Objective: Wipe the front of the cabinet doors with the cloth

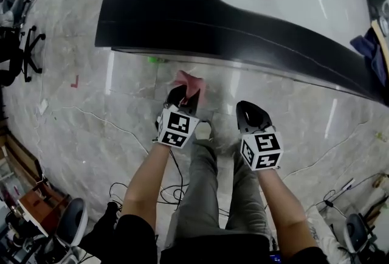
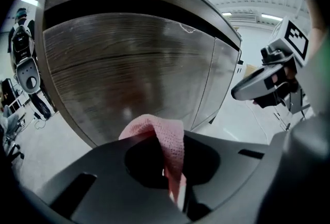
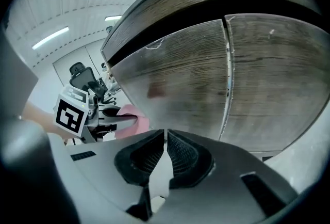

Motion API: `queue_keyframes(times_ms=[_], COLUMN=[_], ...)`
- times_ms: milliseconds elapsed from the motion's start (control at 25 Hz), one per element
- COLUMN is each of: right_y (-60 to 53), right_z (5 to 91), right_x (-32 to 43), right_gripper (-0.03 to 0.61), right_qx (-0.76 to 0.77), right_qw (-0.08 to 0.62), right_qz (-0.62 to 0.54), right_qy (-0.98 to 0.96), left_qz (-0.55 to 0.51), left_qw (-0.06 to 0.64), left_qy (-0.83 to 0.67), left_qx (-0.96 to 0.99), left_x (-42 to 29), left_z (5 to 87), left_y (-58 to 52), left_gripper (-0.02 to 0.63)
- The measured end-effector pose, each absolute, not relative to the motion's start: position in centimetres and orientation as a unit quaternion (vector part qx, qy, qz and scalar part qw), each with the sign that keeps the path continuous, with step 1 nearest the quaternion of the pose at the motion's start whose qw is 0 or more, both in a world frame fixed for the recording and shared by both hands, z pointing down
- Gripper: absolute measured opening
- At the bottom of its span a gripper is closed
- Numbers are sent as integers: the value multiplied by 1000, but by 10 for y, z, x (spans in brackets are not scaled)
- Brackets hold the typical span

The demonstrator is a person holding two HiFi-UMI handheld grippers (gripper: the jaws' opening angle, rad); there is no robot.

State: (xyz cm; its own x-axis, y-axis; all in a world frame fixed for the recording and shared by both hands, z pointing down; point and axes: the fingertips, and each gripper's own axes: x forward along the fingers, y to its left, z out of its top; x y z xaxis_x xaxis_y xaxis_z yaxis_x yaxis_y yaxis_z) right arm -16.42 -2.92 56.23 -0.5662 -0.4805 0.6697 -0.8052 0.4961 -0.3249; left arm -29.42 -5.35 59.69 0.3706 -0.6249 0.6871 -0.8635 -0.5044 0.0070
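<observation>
Now | left hand-held gripper (image 1: 182,97), arm (image 1: 146,177) outstretched, clamps cloth (image 1: 191,81) by cabinet door (image 2: 129,63) | right hand-held gripper (image 1: 249,112) closed, empty

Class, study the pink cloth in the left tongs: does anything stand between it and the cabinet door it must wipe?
Nothing visible does. The cloth, pinched in the left tongs, faces the door directly. The right tongs, shut and empty, are off to the side.
</observation>
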Motion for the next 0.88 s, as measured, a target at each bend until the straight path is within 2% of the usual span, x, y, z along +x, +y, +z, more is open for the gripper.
queue_keyframes(times_ms=[480,880], right_y=[-43,-57], right_z=[570,581], right_x=[-210,-200], right_gripper=[43,43], right_qx=[378,394], right_qw=[262,260], right_qz=[319,325], right_qy=[-829,-819], left_qz=[338,335], left_qw=[186,189], left_qy=[-497,-490], left_qx=[777,782], left_x=[-367,-355], left_z=[622,631], left_y=[-82,-101], left_gripper=[12,12])
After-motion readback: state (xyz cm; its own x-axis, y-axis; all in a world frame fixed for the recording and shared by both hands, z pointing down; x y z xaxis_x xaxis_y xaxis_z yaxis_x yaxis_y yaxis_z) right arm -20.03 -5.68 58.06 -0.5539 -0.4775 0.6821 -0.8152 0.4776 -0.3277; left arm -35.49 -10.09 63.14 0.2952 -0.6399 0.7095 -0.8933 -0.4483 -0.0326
